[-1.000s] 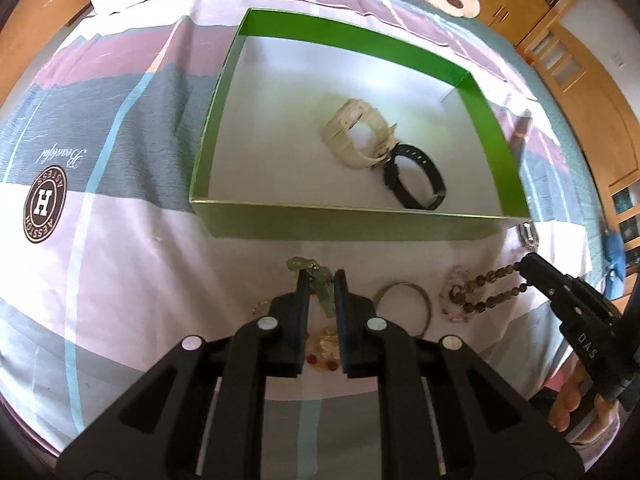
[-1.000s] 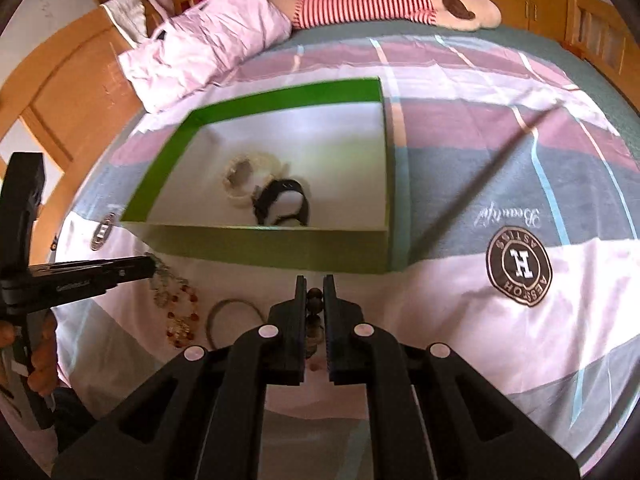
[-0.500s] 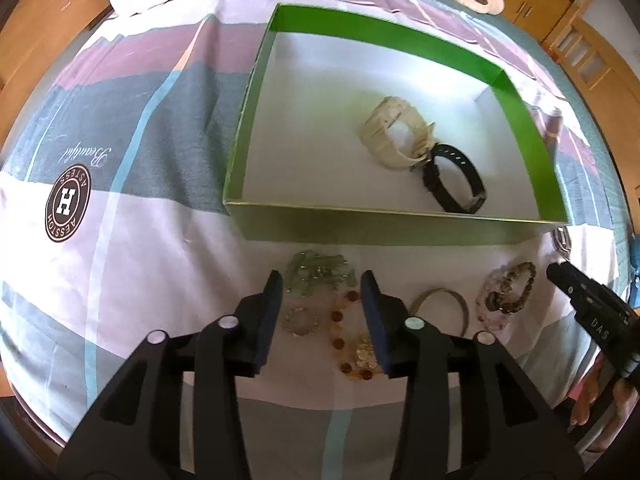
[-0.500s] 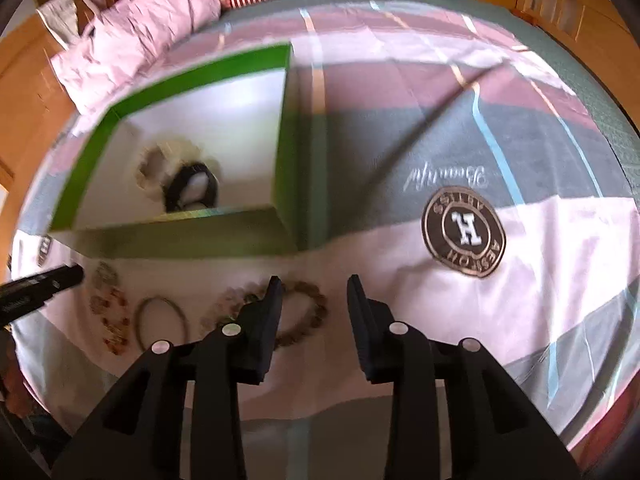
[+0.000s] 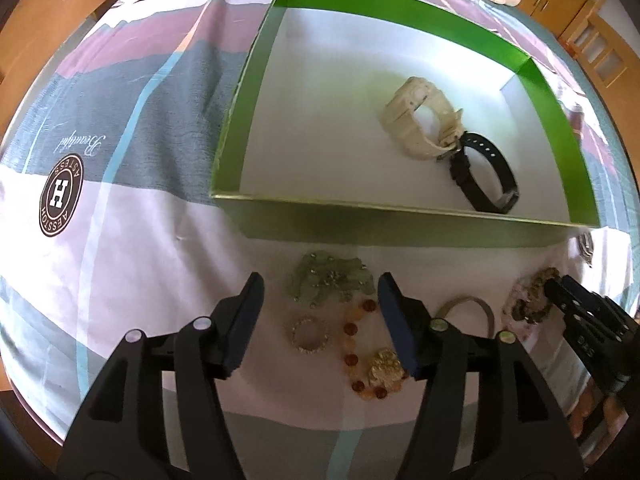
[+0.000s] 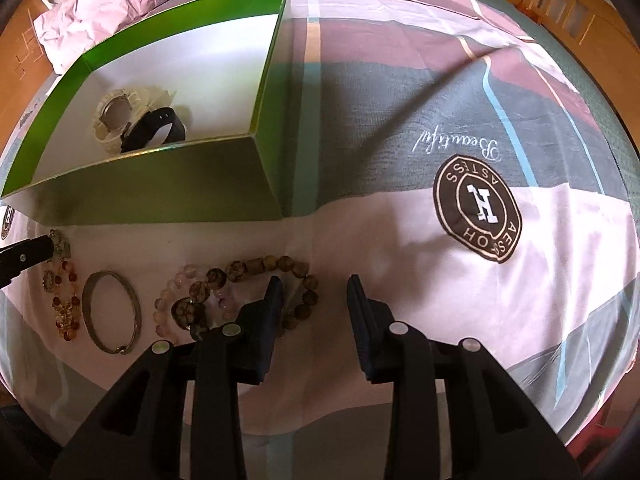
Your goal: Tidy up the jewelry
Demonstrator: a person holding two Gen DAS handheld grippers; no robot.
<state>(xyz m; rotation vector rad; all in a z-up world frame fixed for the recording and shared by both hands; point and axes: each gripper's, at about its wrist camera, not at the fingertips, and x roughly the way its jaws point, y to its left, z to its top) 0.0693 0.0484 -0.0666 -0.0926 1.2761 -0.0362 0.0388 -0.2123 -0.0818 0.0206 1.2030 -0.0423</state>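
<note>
We have the left gripper (image 5: 320, 312) jaws apart, just been opening, nothing clamped: green bracelet (image 5: 326, 280), silver ring (image 5: 310, 334) and amber beads (image 5: 358, 344) all lie on the bedspread (image 5: 132, 240) between and just beyond the fingertips. Right gripper (image 6: 312, 300) is also apart, part-way, empty; brown bead bracelet (image 6: 256, 272) sits just left of its left finger, long axis running left-right. The box (image 5: 400, 222) lies straight ahead, far side, with two watches (image 5: 448, 140) inside. Beads are round, hard and likely roll; the bangle (image 6: 112, 312) is thin, flat metal; the cloth is soft.
</note>
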